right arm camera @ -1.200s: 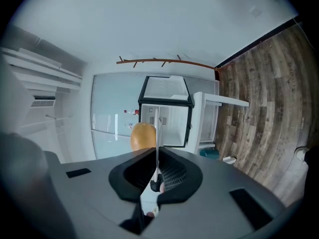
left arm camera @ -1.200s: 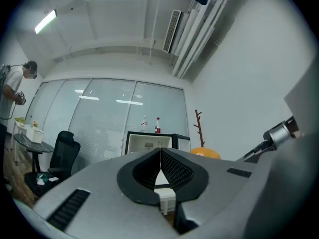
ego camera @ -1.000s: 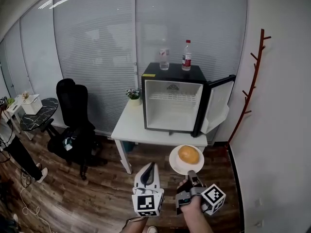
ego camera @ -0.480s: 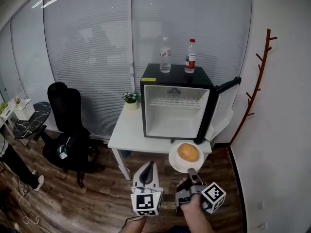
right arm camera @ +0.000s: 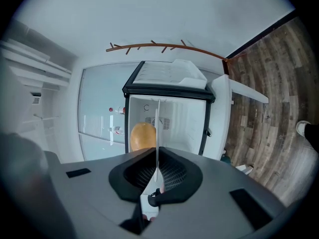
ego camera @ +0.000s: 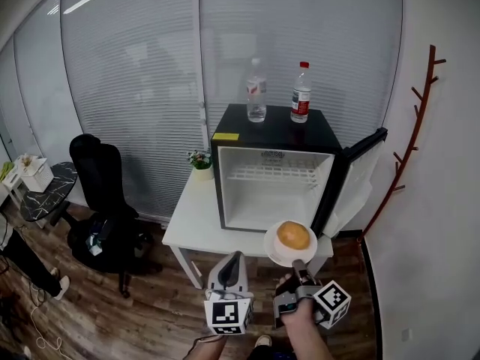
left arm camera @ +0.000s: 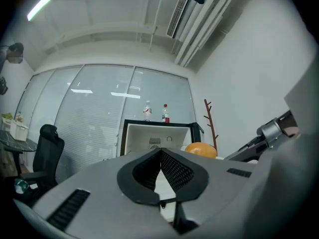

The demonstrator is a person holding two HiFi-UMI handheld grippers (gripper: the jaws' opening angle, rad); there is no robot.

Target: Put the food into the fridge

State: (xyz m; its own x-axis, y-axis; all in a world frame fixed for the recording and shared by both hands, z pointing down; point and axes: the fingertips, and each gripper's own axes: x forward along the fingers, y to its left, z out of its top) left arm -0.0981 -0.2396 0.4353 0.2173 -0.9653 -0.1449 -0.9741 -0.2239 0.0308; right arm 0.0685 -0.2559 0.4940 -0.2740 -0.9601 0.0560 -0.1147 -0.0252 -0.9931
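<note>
Hidden or unresolved:

- The near rim of the plate was covered by the right gripper.
- Part of the front edge of the table, near its right corner, and the lower right corner of the fridge were hidden behind the plate and the bun.
- Print on both bottles and on the yellow sticker was too small to be read.
- A person was cut off by the left edge.

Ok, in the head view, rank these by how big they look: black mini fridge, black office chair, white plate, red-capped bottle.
Largest to smallest:
1. black mini fridge
2. black office chair
3. white round plate, though it is nearest the camera, which enlarges it
4. red-capped clear plastic bottle
</note>
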